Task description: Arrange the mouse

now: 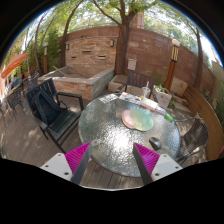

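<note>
Glass catches the daylight on the round glass-topped patio table, and the gripper hangs above its near edge, looking out across it. Both fingers are spread wide with nothing between them, the magenta pads angled inward on each side.

And the mouse: a small dark computer mouse sits on the glass just beyond the tip of the right-hand finger, close to the table's rim and apart from the pad. It lies on its own, not touched by either finger.

Further across the table there's a round greenish plate-like mat near the centre, with a pale rectangular sheet or tray at the far side; what else lies beside them is too small to make out.

Around the table, a dark metal-framed patio chair stands on one side, on wooden decking. Behind it rises a low stone block structure, and a tall reddish brick wall closes off the yard, with tree trunks and green leaves above it. On the far side stand light-coloured seats against the wall.
</note>
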Tool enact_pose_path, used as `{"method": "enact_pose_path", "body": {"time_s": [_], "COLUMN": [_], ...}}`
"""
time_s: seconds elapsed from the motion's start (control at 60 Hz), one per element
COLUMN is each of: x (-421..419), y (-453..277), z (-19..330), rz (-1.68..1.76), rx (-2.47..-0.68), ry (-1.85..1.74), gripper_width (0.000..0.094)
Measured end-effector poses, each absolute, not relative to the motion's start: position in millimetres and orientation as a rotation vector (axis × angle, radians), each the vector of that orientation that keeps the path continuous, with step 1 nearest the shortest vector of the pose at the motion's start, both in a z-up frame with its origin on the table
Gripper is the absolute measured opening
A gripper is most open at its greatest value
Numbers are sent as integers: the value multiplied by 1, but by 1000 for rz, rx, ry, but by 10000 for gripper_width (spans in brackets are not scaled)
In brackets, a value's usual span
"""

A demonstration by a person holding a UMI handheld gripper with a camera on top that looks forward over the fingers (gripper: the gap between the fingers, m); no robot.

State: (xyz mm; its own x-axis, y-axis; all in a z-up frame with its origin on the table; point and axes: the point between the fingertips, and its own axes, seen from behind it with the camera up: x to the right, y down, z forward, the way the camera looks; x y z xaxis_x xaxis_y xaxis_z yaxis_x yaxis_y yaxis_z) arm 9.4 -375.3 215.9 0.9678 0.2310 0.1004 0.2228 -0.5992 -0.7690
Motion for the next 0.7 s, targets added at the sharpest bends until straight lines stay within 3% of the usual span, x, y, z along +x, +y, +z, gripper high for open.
{"method": "enact_pose_path", "body": {"time_s": [0.117, 0.3, 0.7], "x": [28, 123, 265], "y": [-383, -370, -226], "z": [196, 113, 16], "rz": [6, -39, -114], "rx": [-2289, -2371, -2306], "ry": [-270, -188, -92], "gripper_width": [848, 852, 861]}}
